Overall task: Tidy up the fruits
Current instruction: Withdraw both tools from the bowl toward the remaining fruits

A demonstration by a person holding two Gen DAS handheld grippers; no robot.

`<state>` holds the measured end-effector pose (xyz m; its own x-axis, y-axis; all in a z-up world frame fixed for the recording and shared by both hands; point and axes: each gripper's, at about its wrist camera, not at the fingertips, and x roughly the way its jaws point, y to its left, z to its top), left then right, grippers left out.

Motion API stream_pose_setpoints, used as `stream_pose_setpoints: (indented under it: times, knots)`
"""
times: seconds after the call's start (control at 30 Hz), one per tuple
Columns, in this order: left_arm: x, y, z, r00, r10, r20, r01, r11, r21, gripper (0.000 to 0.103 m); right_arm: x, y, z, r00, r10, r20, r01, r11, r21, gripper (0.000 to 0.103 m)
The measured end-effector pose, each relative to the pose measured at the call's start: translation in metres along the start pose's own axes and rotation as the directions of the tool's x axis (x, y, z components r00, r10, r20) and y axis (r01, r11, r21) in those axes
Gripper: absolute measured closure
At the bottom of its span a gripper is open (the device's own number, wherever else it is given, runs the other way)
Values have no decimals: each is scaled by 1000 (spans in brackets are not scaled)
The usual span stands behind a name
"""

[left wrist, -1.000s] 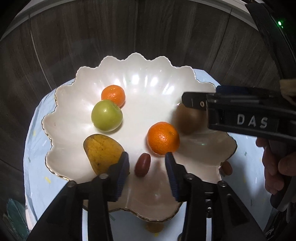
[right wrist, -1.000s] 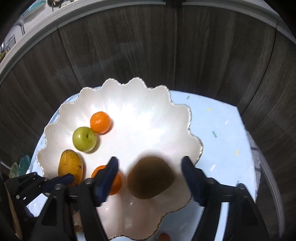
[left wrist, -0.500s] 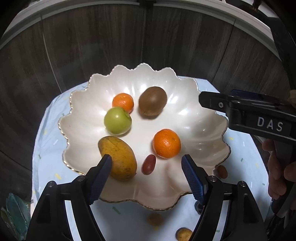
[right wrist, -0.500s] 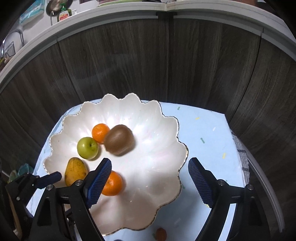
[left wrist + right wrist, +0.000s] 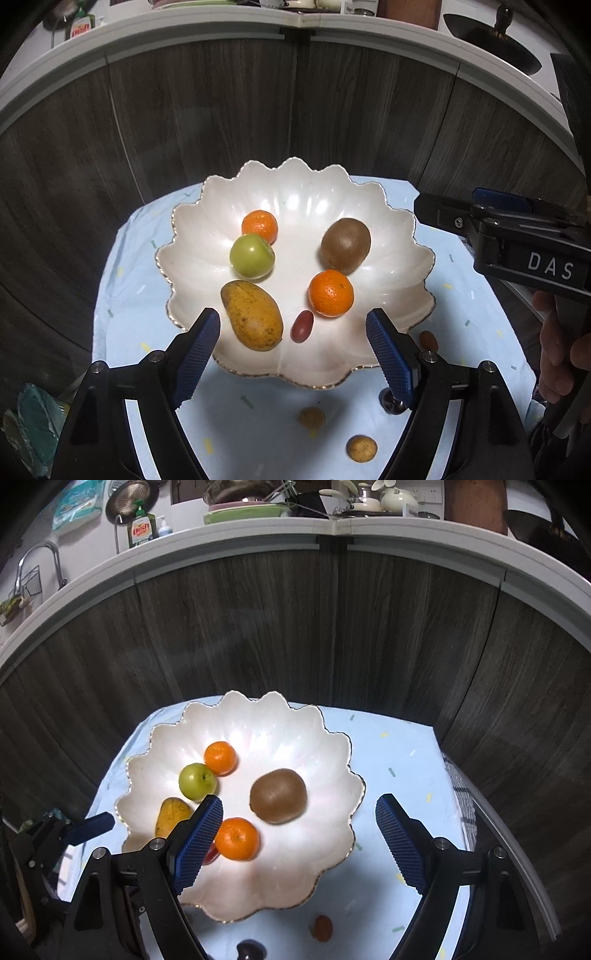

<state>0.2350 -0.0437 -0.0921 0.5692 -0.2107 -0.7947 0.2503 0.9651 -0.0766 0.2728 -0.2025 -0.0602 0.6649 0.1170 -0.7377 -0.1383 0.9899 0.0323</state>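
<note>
Left gripper (image 5: 293, 339) is hovering over the near rim of the scalloped white bowl (image 5: 391, 236), jaws spread wide, nothing between the blue pads (image 5: 195, 354). Right gripper (image 5: 299, 827) is likewise hanging above the bowl (image 5: 332, 760) with jaws wide and empty; in the left wrist view its black body marked DAS is showing at 3 o'clock.

Bowl contents, left wrist view, clock positions taken from bowl centre:
- kiwi (image 5: 345, 245) is lying at 2 o'clock, touching or just short of the larger orange (image 5: 331, 293) at 4 o'clock; cannot tell which.
- smaller orange (image 5: 259, 226) is sitting at 11 o'clock, touching the green apple (image 5: 252, 255) just below it at 9 o'clock.
- mango (image 5: 252, 314) is lying tilted at 7 o'clock, near the left pad.
- small red oval fruit (image 5: 302, 326) is lying at 6 o'clock, between mango and larger orange.

Bowl is standing on a pale blue cloth (image 5: 125, 302) with coloured flecks. Outside the bowl on the cloth: a small reddish fruit (image 5: 428, 339) just beside the rim at 4 o'clock, and two small tan round fruits (image 5: 312, 417) (image 5: 362, 448) well apart from the bowl at 6 o'clock.

Right wrist view: kiwi (image 5: 277, 794) is sitting near bowl centre; larger orange (image 5: 236, 839) is touching the left pad's outline in this view, depth unclear. A small orange-red fruit (image 5: 322, 928) is lying on the cloth below the rim.
</note>
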Motion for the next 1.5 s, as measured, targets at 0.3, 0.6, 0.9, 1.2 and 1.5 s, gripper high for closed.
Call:
stream_pose_setpoints:
  times: [0.3,0.6,0.9,1.2,1.5]
  knots:
    - [-19,-3,-7,1000,12,18,-12,1000,3,22,-19,-1,-16,1000,-2,4,2,1000,13,17]
    - [-28,-16,-24,999,27,24,-27,999,23,22,-31,-11,-38,1000,-3,0,3,1000,24,17]
    - [-32,-29,-45,999,35,25,-35,999,13,22,-37,-20,-59,1000,-15,-1,15,1000,25,17]
    - [-29,-38,-67,998,57,38,-58,998,22,22,-44,-27,-86,999,-47,22,47,999,-2,17]
    - [-25,-49,-90,996,74,50,-77,996,48,22,-34,-35,-115,999,-54,7,54,999,5,17]
